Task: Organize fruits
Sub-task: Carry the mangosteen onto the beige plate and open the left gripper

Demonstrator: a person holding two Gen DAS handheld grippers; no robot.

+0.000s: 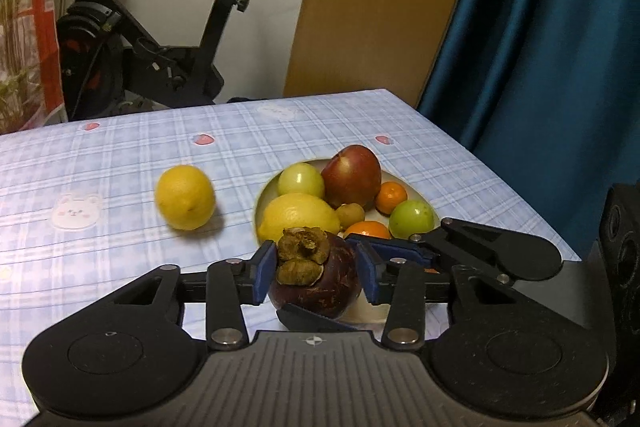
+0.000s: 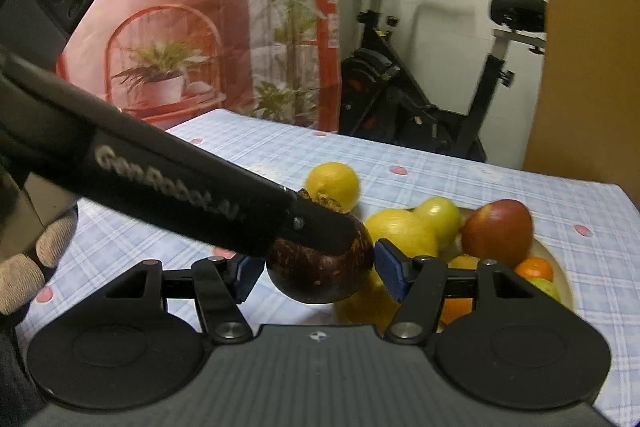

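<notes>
A dark purple mangosteen (image 1: 320, 291) with a dried brown cap hangs above the near rim of a cream plate (image 1: 263, 197). My left gripper (image 1: 316, 275) is shut on it, blue pads against its left and right sides. My right gripper (image 2: 320, 273) is shut on the same mangosteen (image 2: 320, 283); in the left wrist view its fingers (image 1: 400, 249) reach in from the right, one behind the fruit and one under it. A left finger (image 2: 320, 227) crosses the fruit's top in the right wrist view. A loose lemon (image 1: 185, 197) lies on the cloth left of the plate.
The plate holds a lemon (image 1: 298, 217), a red apple (image 1: 351, 181), green fruits, small oranges and a little brown fruit. A checked cloth (image 1: 120, 155) covers the table; its far edge and right corner are close. Beyond stand an exercise bike (image 1: 160, 39) and a blue curtain (image 1: 540, 47). A gloved hand (image 2: 24, 267) shows at left.
</notes>
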